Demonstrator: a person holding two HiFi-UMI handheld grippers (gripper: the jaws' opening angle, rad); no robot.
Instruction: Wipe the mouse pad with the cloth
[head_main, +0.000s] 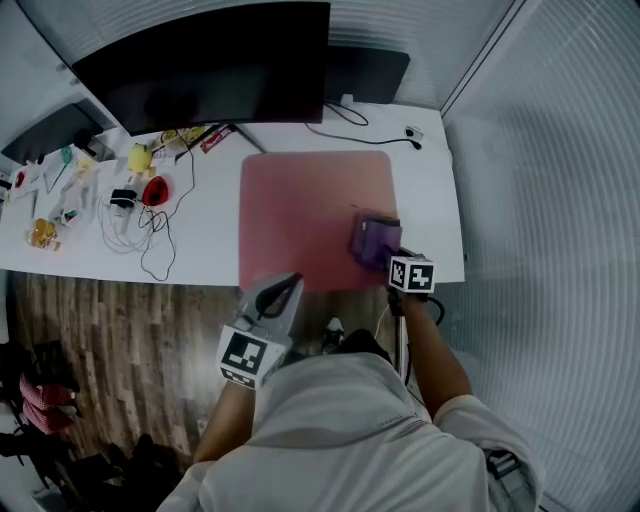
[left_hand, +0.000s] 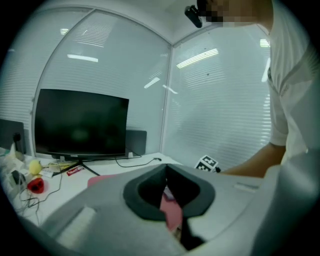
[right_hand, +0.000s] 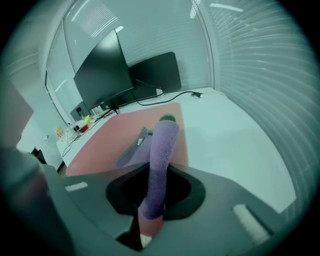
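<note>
A pink mouse pad (head_main: 310, 210) lies on the white desk (head_main: 215, 235) in front of the monitor. My right gripper (head_main: 385, 243) is shut on a purple cloth (head_main: 372, 240) that rests on the pad's right front part. In the right gripper view the cloth (right_hand: 161, 160) runs up between the jaws and drapes onto the mouse pad (right_hand: 125, 140). My left gripper (head_main: 281, 291) hovers at the desk's front edge, near the pad's front left corner, with its jaws closed together and nothing held. The left gripper (left_hand: 167, 197) view shows a sliver of pink pad (left_hand: 171, 210) past its tips.
A black monitor (head_main: 205, 60) stands at the back of the desk. Cables (head_main: 150, 225), a red object (head_main: 155, 190), a yellow toy (head_main: 138, 158) and small items crowd the left side. A black cable (head_main: 365, 135) runs behind the pad. A ribbed wall (head_main: 545, 200) is close on the right.
</note>
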